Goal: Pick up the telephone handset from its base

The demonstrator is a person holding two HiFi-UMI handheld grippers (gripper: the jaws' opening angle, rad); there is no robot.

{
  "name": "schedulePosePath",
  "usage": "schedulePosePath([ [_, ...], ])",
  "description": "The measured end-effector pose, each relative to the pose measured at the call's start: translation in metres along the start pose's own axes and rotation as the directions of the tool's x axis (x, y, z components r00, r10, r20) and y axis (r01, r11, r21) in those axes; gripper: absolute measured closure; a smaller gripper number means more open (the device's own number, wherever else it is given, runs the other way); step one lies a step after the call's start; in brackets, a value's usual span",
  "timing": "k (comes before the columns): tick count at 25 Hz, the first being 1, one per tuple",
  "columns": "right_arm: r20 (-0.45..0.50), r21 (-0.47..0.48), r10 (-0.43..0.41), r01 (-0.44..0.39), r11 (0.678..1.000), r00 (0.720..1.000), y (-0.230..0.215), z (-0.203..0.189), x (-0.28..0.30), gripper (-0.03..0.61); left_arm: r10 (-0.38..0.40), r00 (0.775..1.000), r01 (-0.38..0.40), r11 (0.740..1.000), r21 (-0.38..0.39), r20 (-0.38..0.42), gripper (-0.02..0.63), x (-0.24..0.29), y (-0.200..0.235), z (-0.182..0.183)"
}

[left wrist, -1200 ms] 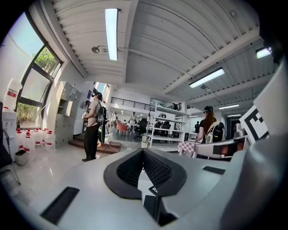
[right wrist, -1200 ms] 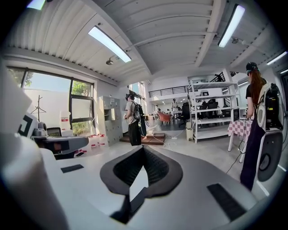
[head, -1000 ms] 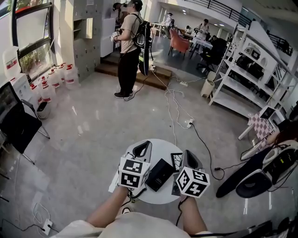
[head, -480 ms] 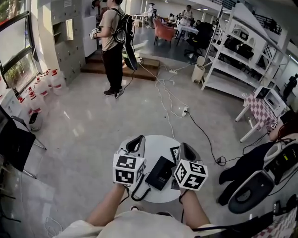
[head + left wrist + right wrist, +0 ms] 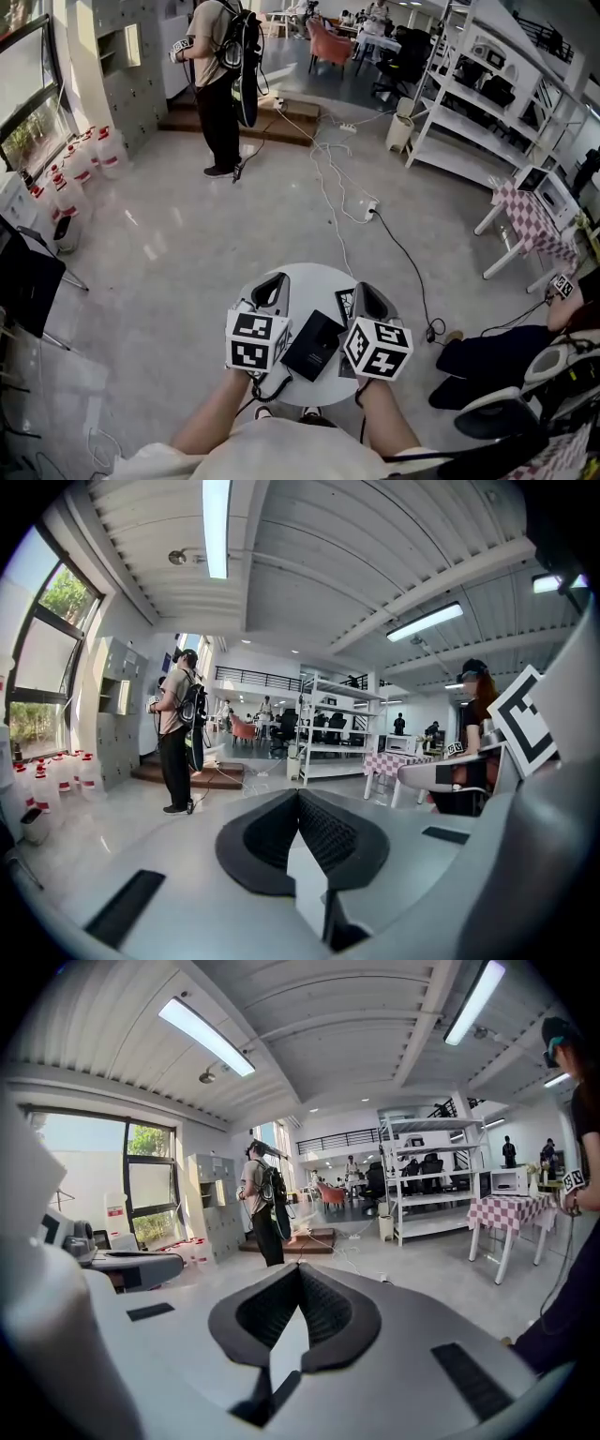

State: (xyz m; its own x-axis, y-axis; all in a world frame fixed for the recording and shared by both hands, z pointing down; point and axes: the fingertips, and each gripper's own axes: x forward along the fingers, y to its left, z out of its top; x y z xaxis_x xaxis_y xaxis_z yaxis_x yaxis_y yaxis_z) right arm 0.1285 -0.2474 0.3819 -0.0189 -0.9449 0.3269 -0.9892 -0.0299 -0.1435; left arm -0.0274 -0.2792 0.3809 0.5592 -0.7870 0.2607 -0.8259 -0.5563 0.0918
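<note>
Left gripper: I found the jaws clenched pad to pad, with nothing between them. It was held over the left part of the table, just beside the telephone and apart from it.
Right gripper: I found its jaws likewise pressed together and empty. It was over the right part of the table, on the telephone's other side, not touching it.
Telephone: black, lying flat on the table top between the two grippers, with neither gripper on it.
Handset: from the head view I could not separate it from the base. The unit appeared as one dark block, so I recorded it as on the table with the telephone.
Cord: black and coiled, running from the telephone's near end to the table's near edge, below the left gripper.
Table: small, round and white, standing on a pale glossy floor.
Card: a small dark printed piece lay beyond the telephone, next to the right gripper. I could not read its print.
Surroundings: a person with a backpack stood well away across the floor. White shelving stood at the right, and a white cable trailed over the floor towards the table.
</note>
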Motion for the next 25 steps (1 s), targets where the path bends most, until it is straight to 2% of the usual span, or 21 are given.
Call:
schedulePosePath([
  [7, -0.007, -0.007, 0.049, -0.049, 0.999, 0.999, -0.015, 0.012, 0.020, 0.554, 0.061, 0.998, -0.061, 0.998, -0.028, 0.003, 0.598, 0.018, -0.001, 0.007],
  [15, -0.034, 0.010, 0.069, -0.069, 0.998, 0.997, -0.026, -0.001, 0.016, 0.554, 0.086, 0.996, -0.087, 0.994, -0.067, -0.019, 0.598, 0.013, -0.009, -0.005],
  [25, -0.102, 0.015, 0.094, -0.093, 0.996, 0.990, -0.026, -0.029, 0.015, 0.554, 0.115, 0.989, -0.125, 0.986, -0.109, -0.095, 0.597, 0.009, -0.011, -0.044],
])
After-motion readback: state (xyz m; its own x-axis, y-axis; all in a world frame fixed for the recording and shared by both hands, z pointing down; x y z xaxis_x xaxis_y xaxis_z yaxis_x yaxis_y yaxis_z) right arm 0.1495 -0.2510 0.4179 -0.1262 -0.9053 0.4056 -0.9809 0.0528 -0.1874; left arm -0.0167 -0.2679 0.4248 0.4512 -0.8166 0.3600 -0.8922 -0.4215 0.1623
